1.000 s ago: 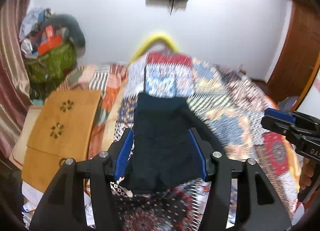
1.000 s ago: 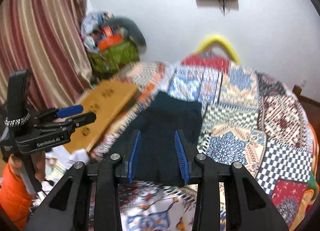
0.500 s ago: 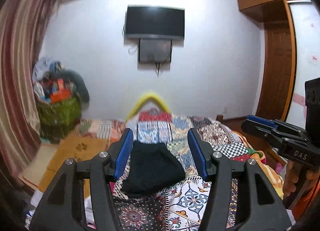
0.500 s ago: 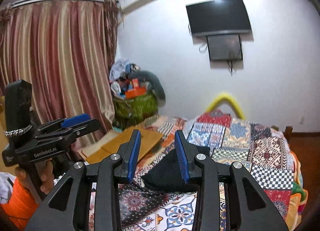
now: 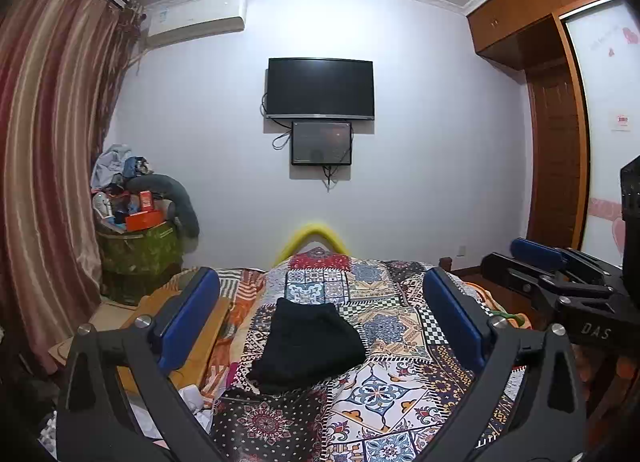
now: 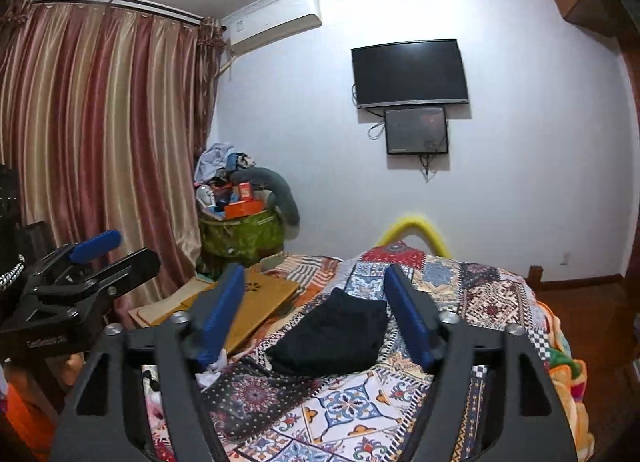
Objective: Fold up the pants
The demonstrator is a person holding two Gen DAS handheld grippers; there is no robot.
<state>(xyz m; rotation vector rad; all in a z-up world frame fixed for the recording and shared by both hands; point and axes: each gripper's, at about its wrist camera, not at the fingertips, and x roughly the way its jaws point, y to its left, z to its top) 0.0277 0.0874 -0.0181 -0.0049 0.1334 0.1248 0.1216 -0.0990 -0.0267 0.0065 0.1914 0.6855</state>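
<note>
The dark pants [image 5: 306, 344] lie folded into a compact bundle on the patchwork bedspread [image 5: 400, 390]; they also show in the right wrist view [image 6: 336, 336]. My left gripper [image 5: 320, 298] is open and empty, held well back from and above the pants. My right gripper [image 6: 314, 294] is open and empty, also held back from the pants. The right gripper shows at the right edge of the left wrist view [image 5: 560, 274], and the left gripper at the left edge of the right wrist view [image 6: 80, 266].
A wooden board [image 6: 256, 310] leans at the bed's left side. A green basket piled with clutter [image 5: 136, 238] stands by the striped curtain [image 5: 44, 165]. A TV [image 5: 320, 87] hangs on the far wall. A wooden wardrobe [image 5: 560, 133] stands at right.
Both grippers have drawn back and lifted away from the folded pants, which now look smaller and lower in view. The views have tilted up to show the wall and TV.
</note>
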